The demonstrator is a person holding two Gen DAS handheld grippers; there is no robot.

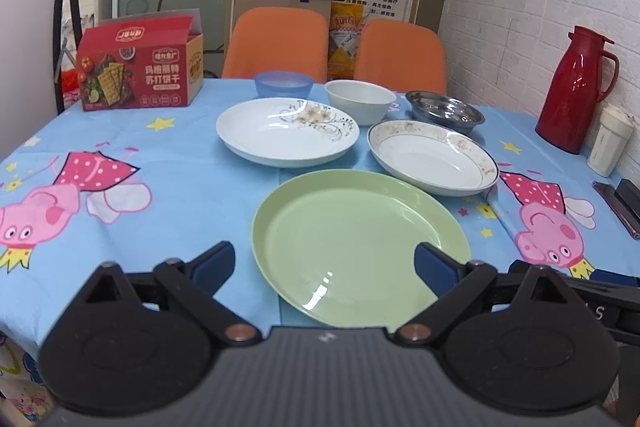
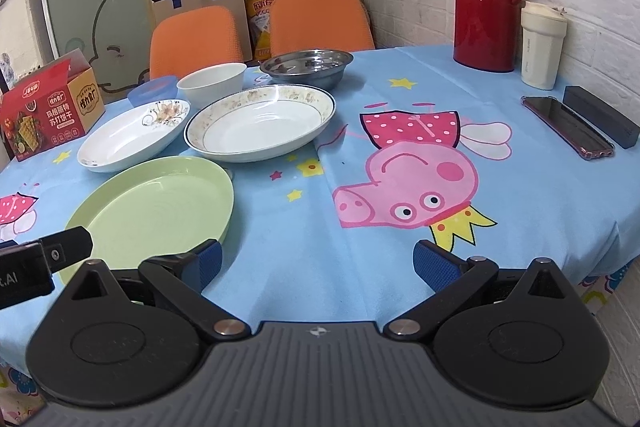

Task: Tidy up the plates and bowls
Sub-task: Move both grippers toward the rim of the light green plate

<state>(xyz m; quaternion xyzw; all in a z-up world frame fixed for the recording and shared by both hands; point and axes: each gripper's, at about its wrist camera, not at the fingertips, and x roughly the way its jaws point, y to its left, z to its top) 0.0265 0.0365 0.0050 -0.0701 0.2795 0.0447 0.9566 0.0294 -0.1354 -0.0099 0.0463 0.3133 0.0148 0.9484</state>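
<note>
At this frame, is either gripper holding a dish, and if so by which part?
Nothing is held. The left gripper is open above the green plate, fingers not closed on it. The right gripper is open over bare tablecloth.

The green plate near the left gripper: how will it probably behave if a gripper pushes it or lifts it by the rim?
The green plate looks like thin plastic, so probably light and not fragile. Its glossy surface may slip between the fingers. On the smooth tablecloth it would likely slide rather than tip.

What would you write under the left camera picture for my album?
Open left gripper hovering over a green plate, with more plates and bowls waiting behind.
</note>
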